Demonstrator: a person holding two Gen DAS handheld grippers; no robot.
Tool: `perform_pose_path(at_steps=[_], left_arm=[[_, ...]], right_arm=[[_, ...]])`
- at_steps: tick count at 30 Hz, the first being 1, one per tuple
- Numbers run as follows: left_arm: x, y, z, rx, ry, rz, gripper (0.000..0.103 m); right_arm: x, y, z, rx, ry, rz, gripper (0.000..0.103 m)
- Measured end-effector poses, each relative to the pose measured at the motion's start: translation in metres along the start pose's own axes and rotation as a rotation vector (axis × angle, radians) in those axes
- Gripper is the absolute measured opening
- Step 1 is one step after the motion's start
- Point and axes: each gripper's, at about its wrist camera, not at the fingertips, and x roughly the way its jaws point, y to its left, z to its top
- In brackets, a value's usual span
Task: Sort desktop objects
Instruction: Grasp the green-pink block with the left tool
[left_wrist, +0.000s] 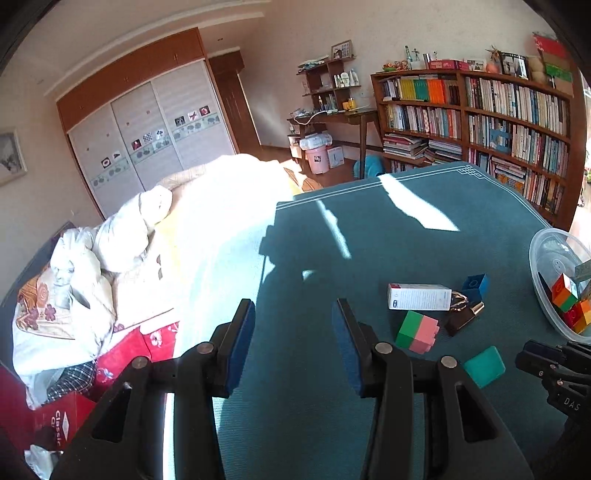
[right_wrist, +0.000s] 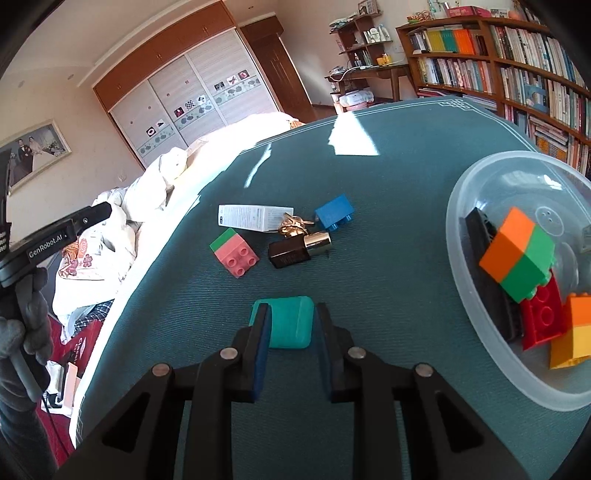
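My right gripper (right_wrist: 291, 314) is open, its jaws on either side of a teal case (right_wrist: 291, 326) lying on the green tablecloth (right_wrist: 369, 258); the right pad looks slightly apart from it. Beyond lie a pink-green brick (right_wrist: 234, 253), a white box (right_wrist: 251, 218), a dark perfume bottle (right_wrist: 297, 249), a gold trinket (right_wrist: 293, 224) and a blue brick (right_wrist: 334, 212). My left gripper (left_wrist: 293, 321) is open and empty over the cloth, left of the same pile (left_wrist: 419, 328). The teal case also shows in the left wrist view (left_wrist: 484, 365).
A clear plastic bowl (right_wrist: 465, 310) at the right holds orange-green, red and yellow bricks and a black item. The table's left edge (right_wrist: 177, 229) drops to a bed with white bedding. A bookshelf (left_wrist: 498, 122) stands behind the table.
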Motion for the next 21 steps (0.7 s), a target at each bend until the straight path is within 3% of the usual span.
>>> perform_pose_path(at_steps=[5, 10, 13, 14, 16, 20, 21], left_arm=[[-0.005, -0.011, -0.001, 0.005, 0.003, -0.093, 0.047], [0.039, -0.042, -0.029, -0.112, 0.12, -0.301, 0.047], [0.062, -0.06, -0.036, -0.145, 0.16, -0.37, 0.047], [0.067, -0.064, -0.035, -0.15, 0.164, -0.38, 0.047], [0.074, -0.07, -0.033, -0.158, 0.159, -0.381, 0.047], [0.084, -0.071, -0.028, -0.19, 0.146, -0.419, 0.047], [0.087, -0.072, -0.028, -0.193, 0.149, -0.432, 0.047]], right_arm=[[-0.001, 0.005, -0.005, -0.014, -0.003, -0.003, 0.026], [0.011, -0.006, -0.009, 0.068, 0.05, 0.014, 0.03], [0.017, -0.009, -0.011, 0.082, 0.069, 0.001, 0.04], [0.018, -0.009, -0.011, 0.085, 0.071, -0.004, 0.048], [0.02, -0.01, -0.012, 0.09, 0.069, -0.015, 0.052], [0.023, -0.008, -0.011, 0.086, 0.069, -0.023, 0.079], [0.024, -0.006, -0.011, 0.079, 0.068, -0.024, 0.079]])
